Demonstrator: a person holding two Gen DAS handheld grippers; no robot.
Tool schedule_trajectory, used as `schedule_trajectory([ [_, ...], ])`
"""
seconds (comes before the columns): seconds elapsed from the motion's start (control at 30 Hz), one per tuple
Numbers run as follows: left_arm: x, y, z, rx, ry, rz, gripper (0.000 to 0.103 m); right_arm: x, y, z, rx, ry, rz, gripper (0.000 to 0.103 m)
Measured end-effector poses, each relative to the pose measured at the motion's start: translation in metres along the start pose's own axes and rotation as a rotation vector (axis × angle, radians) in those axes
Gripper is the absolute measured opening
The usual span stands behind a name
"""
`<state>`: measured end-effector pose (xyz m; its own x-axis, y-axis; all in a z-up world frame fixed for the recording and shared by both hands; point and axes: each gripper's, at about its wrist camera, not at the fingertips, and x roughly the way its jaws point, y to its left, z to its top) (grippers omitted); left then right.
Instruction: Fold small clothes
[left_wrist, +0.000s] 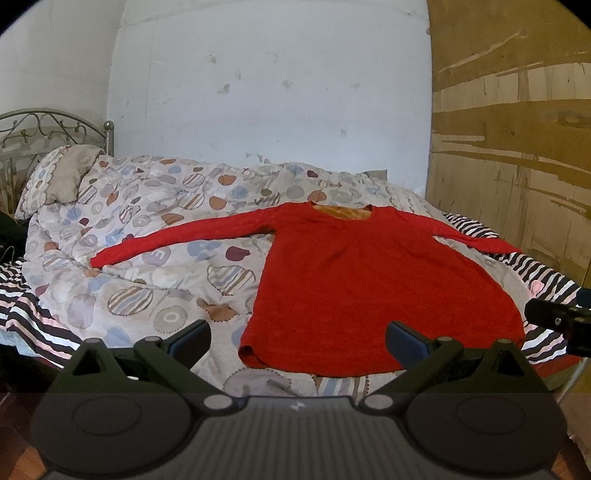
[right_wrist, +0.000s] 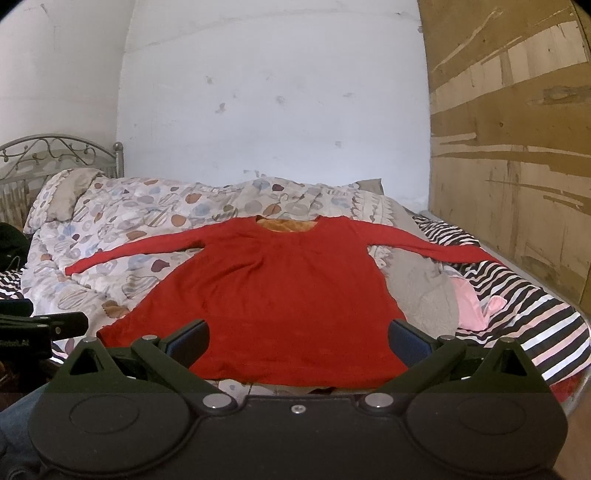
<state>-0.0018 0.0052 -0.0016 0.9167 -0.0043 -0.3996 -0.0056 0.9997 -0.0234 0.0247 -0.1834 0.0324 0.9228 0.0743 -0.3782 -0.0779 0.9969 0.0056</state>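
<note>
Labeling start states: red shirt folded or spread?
Spread. The red shirt lies flat on the bed, both sleeves stretched out sideways, neckline and hem showing, no fold.

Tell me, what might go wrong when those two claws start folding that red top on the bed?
The red long-sleeved top lies on a lumpy patterned duvet, so an open right gripper or left gripper might pinch bedding along with it. One sleeve runs over a grey cloth that could drag along.

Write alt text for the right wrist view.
A red long-sleeved top lies flat, sleeves spread, on a patterned duvet. The open right gripper hovers at its hem, holding nothing.
</note>
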Motion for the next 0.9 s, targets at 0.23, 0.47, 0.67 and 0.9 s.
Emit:
schedule_trajectory([
  [0.23, -0.0005, 0.0000, 0.0003, -0.006, -0.008, 0.006, 0.103, -0.0007, -0.0004, -0.0006, 0.002, -0.002, -0.001, 0.103],
  [0.47, -0.0005, 0.0003, -0.0002, -0.004, -0.007, 0.006, 0.103, -0.0001, -0.0010, -0.0007, 0.003, 0.002, -0.001, 0.103],
  [0.67, -0.0005, 0.0001, 0.0007, -0.006, -0.007, 0.007, 0.103, -0.0005, -0.0015, -0.0015, 0.007, -0.001, 0.000, 0.103],
  [0.9, -0.0002, -0.0005, 0.0002, -0.009, -0.005, 0.010, 0.103, -0.0008, -0.0018, -0.0015, 0.006, -0.003, 0.004, 0.103],
])
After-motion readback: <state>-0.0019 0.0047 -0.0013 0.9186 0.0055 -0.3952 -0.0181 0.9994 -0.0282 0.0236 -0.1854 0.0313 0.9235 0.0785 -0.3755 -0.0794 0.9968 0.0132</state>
